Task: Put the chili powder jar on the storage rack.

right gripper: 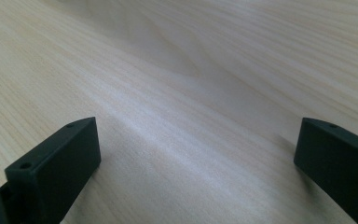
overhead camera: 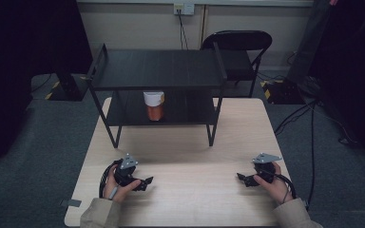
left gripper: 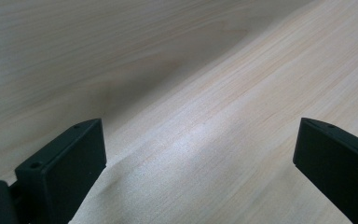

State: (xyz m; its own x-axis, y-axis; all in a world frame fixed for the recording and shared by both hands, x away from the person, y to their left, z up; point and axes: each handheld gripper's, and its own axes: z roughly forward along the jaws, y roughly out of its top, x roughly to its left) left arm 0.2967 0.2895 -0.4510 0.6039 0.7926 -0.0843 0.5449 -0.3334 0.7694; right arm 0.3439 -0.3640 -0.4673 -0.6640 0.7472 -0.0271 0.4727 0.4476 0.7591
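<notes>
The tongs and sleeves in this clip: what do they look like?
Both tongs, left and right, are black, each topped by a grey three-cornered plate and trailing a black cable. Up close, the jaws are flat black blocks with small screw holes. The person's sleeves are beige.

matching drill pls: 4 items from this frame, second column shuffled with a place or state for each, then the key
Items
1. orange bottle with white cap
2. black folding chair
3. left gripper
4. wall socket

Places or states
A. behind the shelf rack, on the floor
B. on the wall at the top
C. on the rack's lower shelf
D. jaws open, low over the wooden table

Pairs: 1-C, 2-A, 3-D, 4-B
</notes>
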